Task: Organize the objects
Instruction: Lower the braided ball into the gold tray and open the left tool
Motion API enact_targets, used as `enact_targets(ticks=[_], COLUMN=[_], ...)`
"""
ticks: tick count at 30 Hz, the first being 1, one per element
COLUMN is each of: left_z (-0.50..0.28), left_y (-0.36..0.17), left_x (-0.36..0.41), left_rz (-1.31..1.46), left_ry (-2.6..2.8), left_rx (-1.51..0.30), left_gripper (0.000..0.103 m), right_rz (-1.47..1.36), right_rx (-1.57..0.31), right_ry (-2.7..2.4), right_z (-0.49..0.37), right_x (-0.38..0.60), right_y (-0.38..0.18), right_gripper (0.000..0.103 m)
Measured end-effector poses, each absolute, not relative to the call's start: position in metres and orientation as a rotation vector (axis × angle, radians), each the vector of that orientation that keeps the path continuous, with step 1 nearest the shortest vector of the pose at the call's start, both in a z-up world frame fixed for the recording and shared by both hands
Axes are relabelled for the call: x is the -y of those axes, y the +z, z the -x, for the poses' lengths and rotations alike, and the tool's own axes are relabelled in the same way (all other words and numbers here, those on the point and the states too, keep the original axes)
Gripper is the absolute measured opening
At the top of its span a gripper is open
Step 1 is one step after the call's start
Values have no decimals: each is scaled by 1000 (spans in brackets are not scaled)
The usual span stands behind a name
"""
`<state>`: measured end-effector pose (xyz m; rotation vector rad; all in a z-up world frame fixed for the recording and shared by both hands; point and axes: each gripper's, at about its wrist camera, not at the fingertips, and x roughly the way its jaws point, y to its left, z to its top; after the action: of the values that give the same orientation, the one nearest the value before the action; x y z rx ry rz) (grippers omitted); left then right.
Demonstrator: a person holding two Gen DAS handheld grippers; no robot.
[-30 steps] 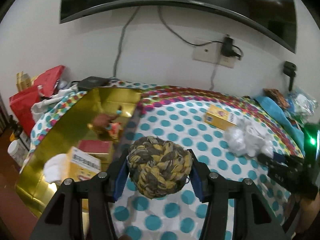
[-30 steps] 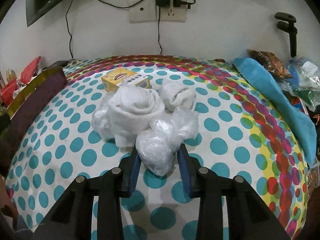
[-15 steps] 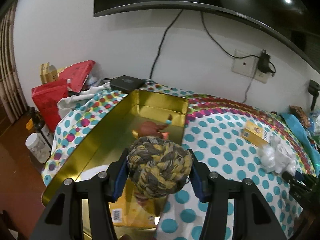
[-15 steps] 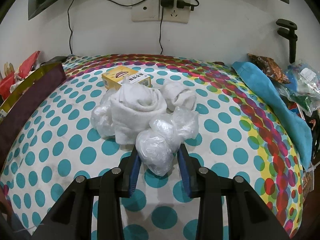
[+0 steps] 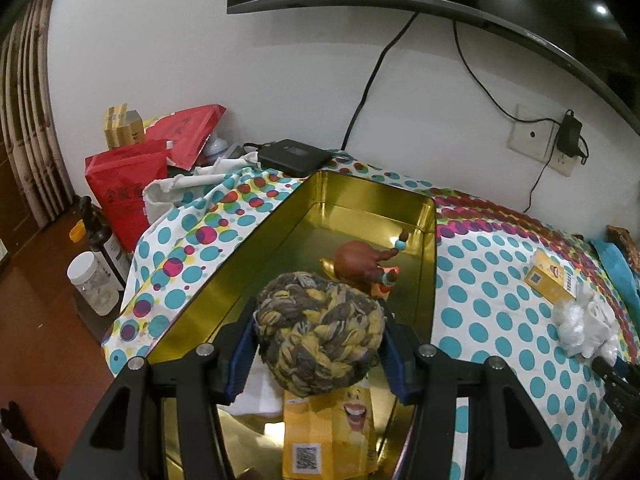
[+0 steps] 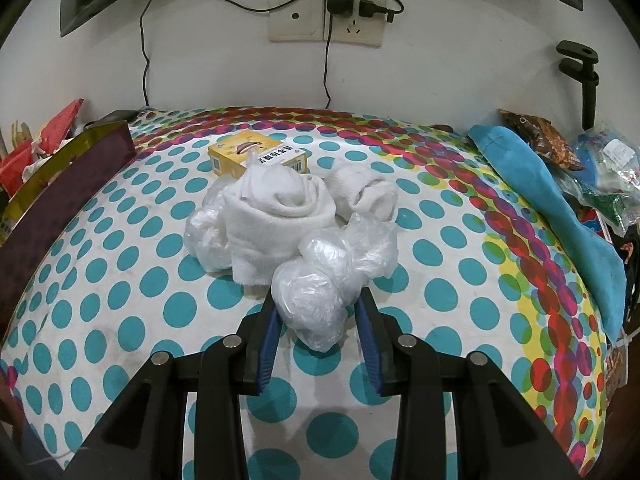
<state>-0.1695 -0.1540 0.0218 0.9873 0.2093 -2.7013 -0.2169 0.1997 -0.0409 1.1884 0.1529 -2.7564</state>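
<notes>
Your left tongs (image 5: pixel 318 342) clamp the yarn ball (image 5: pixel 320 330) above the gold tin (image 5: pixel 426 264), ready to drop it; your right tongs (image 6: pixel 318 314) pinch the plastic bag (image 6: pixel 310 300).

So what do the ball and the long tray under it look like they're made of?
Ball: looks like braided yarn or fabric strips, matte, with grey and yellow strands visibly woven. Tray: probably thin metal with a shiny gold finish, since its inner walls reflect light like a mirror.
</notes>
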Motion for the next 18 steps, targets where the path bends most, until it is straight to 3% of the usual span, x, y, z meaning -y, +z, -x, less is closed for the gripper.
enact_targets(ticks=[8, 9, 12, 18], left_z=[170, 168, 165, 142], left_y=[23, 24, 32, 71], left_x=[167, 166, 164, 174], left_rz=[-996, -977, -908, -705], left_ry=[-2754, -2769, -2774, -2775], left_rx=[-292, -292, -235, -334], left_gripper=[56, 60, 99, 100], right_rz=[-1174, -1168, -1163, -1156], right_rx=[-162, -165, -168, -129], right_ry=[-2759, -2762, -2763, -2756], right_z=[215, 215, 215, 214], right_x=[-198, -198, -197, -200], right_y=[-40, -39, -39, -38], right_gripper=[34, 34, 34, 34])
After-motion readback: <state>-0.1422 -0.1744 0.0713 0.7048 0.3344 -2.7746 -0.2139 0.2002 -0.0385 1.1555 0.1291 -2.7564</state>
